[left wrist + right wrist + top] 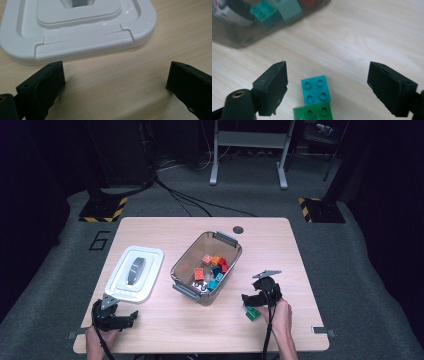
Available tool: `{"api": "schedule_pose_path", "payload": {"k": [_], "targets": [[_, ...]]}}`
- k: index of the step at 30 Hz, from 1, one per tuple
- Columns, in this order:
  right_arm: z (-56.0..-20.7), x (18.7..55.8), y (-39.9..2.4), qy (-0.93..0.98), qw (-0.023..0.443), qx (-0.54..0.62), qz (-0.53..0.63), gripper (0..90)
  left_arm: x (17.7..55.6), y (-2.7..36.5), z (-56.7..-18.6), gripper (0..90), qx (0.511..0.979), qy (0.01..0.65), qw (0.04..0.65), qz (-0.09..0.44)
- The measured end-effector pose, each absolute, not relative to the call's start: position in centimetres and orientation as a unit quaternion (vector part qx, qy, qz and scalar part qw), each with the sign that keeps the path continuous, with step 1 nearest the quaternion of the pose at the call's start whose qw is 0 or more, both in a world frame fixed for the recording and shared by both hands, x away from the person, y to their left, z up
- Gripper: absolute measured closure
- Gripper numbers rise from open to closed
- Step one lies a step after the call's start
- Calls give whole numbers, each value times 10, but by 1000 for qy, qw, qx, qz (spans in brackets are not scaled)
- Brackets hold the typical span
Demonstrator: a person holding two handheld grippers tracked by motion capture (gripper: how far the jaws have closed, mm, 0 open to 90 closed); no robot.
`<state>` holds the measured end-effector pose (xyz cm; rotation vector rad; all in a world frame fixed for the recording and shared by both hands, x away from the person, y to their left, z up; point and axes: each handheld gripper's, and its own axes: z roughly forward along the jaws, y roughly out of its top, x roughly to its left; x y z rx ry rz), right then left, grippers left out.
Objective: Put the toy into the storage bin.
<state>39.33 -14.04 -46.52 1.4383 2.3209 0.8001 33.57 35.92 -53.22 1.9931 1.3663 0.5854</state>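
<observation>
On the wooden table, a teal brick [315, 90] lies studs up, touching a green brick [314, 113] just behind it. My right gripper [329, 73] is open low over them, with the teal brick between the jaws and no pad touching it. From above, the right gripper [246, 299] sits right of the bin with the green brick [251, 313] beside the hand. A clear grey bin [227, 239] holds several coloured bricks [214, 267]. At the front left, my left gripper [131, 316] rests open and holds nothing.
A white lid [150, 252] lies flat left of the bin, its near edge [82, 47] just beyond my left gripper [116, 75]. The bin wall [242, 37] stands close ahead of the right jaws. The table's front edge is near both hands.
</observation>
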Motion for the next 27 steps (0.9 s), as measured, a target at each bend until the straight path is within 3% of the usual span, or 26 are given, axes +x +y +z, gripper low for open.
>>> {"api": "schedule_pose_path", "payload": {"k": [8,10,16,27], "targets": [[-489,389,-137,816,129,502,257,328,336,359,-532,14,759,520,322,223],[-491,389,-138,819,125,499,254,421,336,359,-532,14,759,521,322,223],[-497,389,-138,822,115,501,245,572,336,359,-532,14,759,520,322,222],[-488,389,-146,803,139,509,276,586,336,359,-532,15,759,521,322,222]]}}
